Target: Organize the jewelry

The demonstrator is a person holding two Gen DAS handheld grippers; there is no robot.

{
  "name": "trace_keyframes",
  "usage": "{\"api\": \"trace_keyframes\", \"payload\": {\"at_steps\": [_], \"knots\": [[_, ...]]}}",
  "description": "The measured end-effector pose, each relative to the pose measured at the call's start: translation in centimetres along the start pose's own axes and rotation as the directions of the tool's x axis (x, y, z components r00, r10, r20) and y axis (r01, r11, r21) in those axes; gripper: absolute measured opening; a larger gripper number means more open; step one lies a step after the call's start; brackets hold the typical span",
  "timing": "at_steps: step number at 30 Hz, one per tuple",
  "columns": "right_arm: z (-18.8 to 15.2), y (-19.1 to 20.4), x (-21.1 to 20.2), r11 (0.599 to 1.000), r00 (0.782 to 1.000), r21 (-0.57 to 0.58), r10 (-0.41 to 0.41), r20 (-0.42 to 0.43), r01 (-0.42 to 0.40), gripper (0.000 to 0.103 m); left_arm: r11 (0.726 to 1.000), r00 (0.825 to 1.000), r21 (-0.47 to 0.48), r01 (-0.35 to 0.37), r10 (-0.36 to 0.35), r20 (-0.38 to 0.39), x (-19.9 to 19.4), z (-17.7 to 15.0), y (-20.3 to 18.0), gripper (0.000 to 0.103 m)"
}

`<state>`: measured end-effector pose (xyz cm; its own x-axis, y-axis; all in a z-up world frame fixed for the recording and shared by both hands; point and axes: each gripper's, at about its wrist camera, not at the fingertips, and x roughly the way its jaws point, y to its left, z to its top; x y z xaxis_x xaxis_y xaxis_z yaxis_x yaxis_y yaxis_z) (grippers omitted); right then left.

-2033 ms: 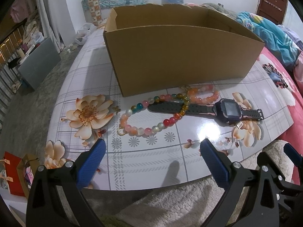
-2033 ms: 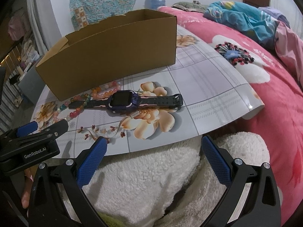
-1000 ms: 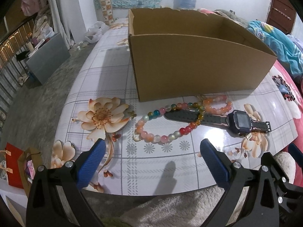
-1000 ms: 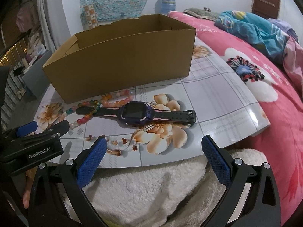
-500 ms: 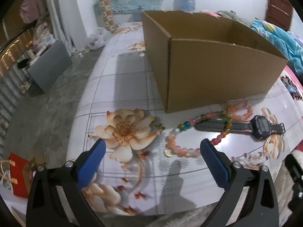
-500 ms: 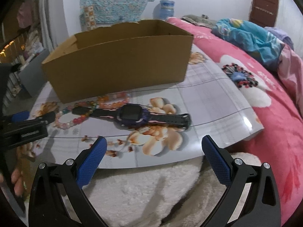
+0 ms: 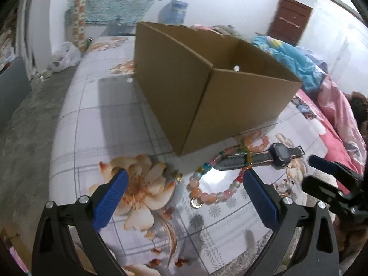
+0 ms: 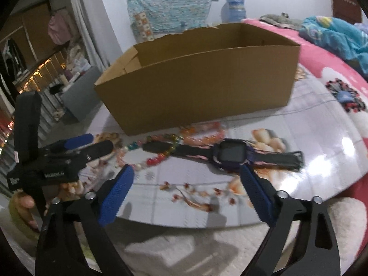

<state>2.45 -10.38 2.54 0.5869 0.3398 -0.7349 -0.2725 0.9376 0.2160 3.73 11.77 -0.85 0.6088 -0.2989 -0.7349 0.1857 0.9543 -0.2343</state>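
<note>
Near the front edge of the flowery table (image 8: 322,138) lie a dark watch (image 8: 230,155), a big bead bracelet (image 7: 214,184) and a small orange bracelet (image 7: 256,142), just in front of a brown box (image 8: 207,87). The left gripper (image 7: 184,195) is spread wide, holding nothing. The right gripper (image 8: 185,188) is closing, with nothing between its fingers.

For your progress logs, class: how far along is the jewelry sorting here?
Nothing looks done: the cardboard box shows no jewelry inside. In hand: nothing; the right gripper, jaws closing, nears the watch. Left: the watch, the multicolored bead strand and orange bracelet lie on the table.
</note>
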Motion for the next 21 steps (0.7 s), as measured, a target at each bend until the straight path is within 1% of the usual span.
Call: {"api": "trace_keyframes", "payload": {"at_steps": [1, 3, 5, 7, 8, 9, 11, 12, 13, 15, 17, 19, 20, 21], "knots": [[0.3, 0.1, 0.4, 1.000, 1.000, 0.012, 0.020, -0.004, -0.020, 0.078, 1.000, 1.000, 0.008, 0.007, -0.007, 0.001, 0.1, 0.1, 0.0, 0.098], [0.7, 0.2, 0.9, 0.998, 0.999, 0.028, 0.048, -0.013, -0.047, 0.071, 1.000, 1.000, 0.023, 0.002, -0.002, -0.001, 0.3, 0.2, -0.1, 0.098], [1.0, 0.4, 1.4, 0.998, 0.998, 0.041, 0.058, -0.020, -0.057, 0.066, 0.999, 1.000, 0.038, 0.011, -0.011, -0.005, 0.4, 0.3, -0.1, 0.098], [1.2, 0.4, 2.1, 0.996, 0.997, 0.056, 0.072, -0.034, -0.070, 0.058, 0.998, 1.000, 0.059, 0.024, -0.024, -0.002, 0.5, 0.2, -0.2, 0.098], [1.4, 0.4, 2.5, 0.995, 0.996, 0.066, 0.081, -0.042, -0.078, 0.056, 0.996, 1.000, 0.085, 0.027, -0.027, 0.000, 0.6, 0.2, -0.5, 0.097], [1.5, 0.4, 2.9, 0.994, 0.995, 0.072, 0.084, -0.050, -0.080, 0.050, 0.994, 1.000, 0.102, 0.024, -0.025, 0.001, 0.6, 0.1, -0.7, 0.097], [1.7, 0.5, 3.4, 0.994, 0.995, 0.074, 0.086, -0.060, -0.081, 0.045, 0.989, 0.999, 0.146, 0.033, -0.032, -0.006, 1.0, 0.1, -1.4, 0.088], [1.8, 0.7, 3.7, 0.994, 0.995, 0.074, 0.082, -0.063, -0.078, 0.043, 0.987, 0.999, 0.158, 0.032, -0.030, -0.012, 1.2, 0.1, -1.6, 0.086], [1.8, 0.7, 3.8, 0.995, 0.995, 0.071, 0.079, -0.066, -0.074, 0.042, 0.986, 0.999, 0.164, 0.039, -0.037, -0.017, 1.3, 0.1, -1.7, 0.079], [2.0, 1.0, 4.3, 0.996, 0.994, 0.062, 0.076, -0.076, -0.071, 0.037, 0.983, 0.997, 0.172, 0.068, -0.063, -0.032, 1.8, 0.2, -1.9, 0.070], [2.1, 1.2, 4.6, 0.996, 0.994, 0.057, 0.071, -0.087, -0.066, 0.035, 0.981, 0.997, 0.179, 0.075, -0.068, -0.045, 2.3, 0.4, -2.0, 0.058], [2.1, 1.5, 5.0, 0.997, 0.994, 0.050, 0.058, -0.095, -0.054, 0.032, 0.979, 0.996, 0.190, 0.080, -0.069, -0.065, 2.9, 0.6, -2.1, 0.053], [2.1, 1.5, 5.1, 0.998, 0.994, 0.045, 0.048, -0.096, -0.044, 0.031, 0.977, 0.995, 0.197, 0.080, -0.066, -0.076, 3.3, 0.7, -2.2, 0.047], [2.0, 1.5, 5.0, 0.999, 0.995, 0.041, 0.037, -0.094, -0.034, 0.031, 0.976, 0.994, 0.203, 0.082, -0.066, -0.088, 3.5, 0.7, -2.3, 0.045]]}}
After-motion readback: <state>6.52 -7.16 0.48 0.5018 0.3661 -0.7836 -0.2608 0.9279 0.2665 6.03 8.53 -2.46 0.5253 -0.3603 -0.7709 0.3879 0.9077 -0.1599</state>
